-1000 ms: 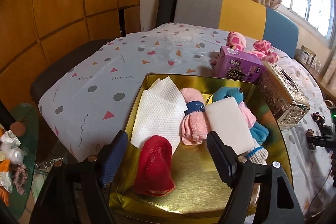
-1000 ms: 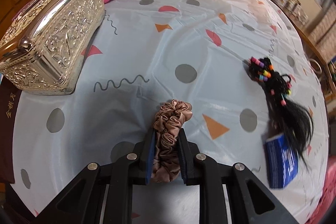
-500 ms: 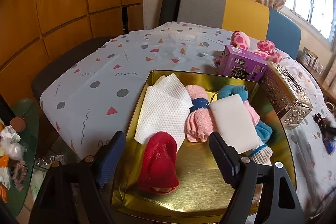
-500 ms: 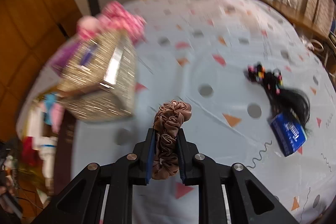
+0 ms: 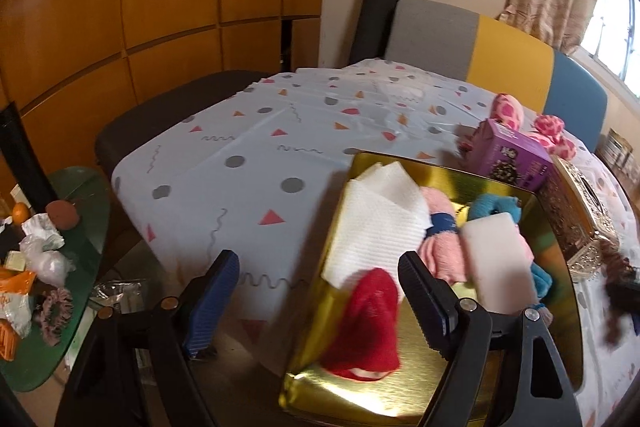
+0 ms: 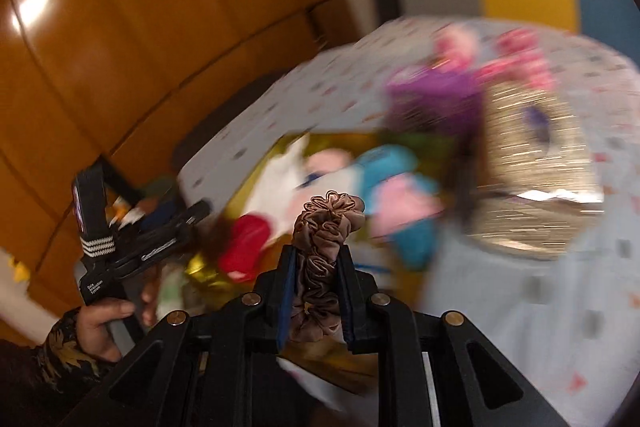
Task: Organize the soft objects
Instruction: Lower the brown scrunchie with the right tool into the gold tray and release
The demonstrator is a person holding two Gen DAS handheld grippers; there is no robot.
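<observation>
Left of the gold tray, off the table's edge, a green side table carries crumpled wrappers, an orange packet and a mauve scrunchie; the left gripper hangs over the tray's near-left corner with its jaws spread wide and nothing between them, one finger over the patterned tablecloth, the other over the tray; from the right wrist view a hand in a dark patterned sleeve grips its handle. Inside the tray, from its left wall across, lie a folded white paper towel, a red knitted piece at its near end, a rolled pink cloth banded in blue, a white sponge block, and blue fluffy fabric under and behind that block. Behind the tray's far-right corner stands a purple box, with a pink spotted plush toy beyond it; touching the tray's right wall sits an ornate silver tissue box. Right of the tray, the right gripper is clamped narrowly on a brown satin scrunchie, which stands up between the pads and pokes out past the fingertips; it is carried in the air near the tray's right side, and everything behind it is smeared with blur.
</observation>
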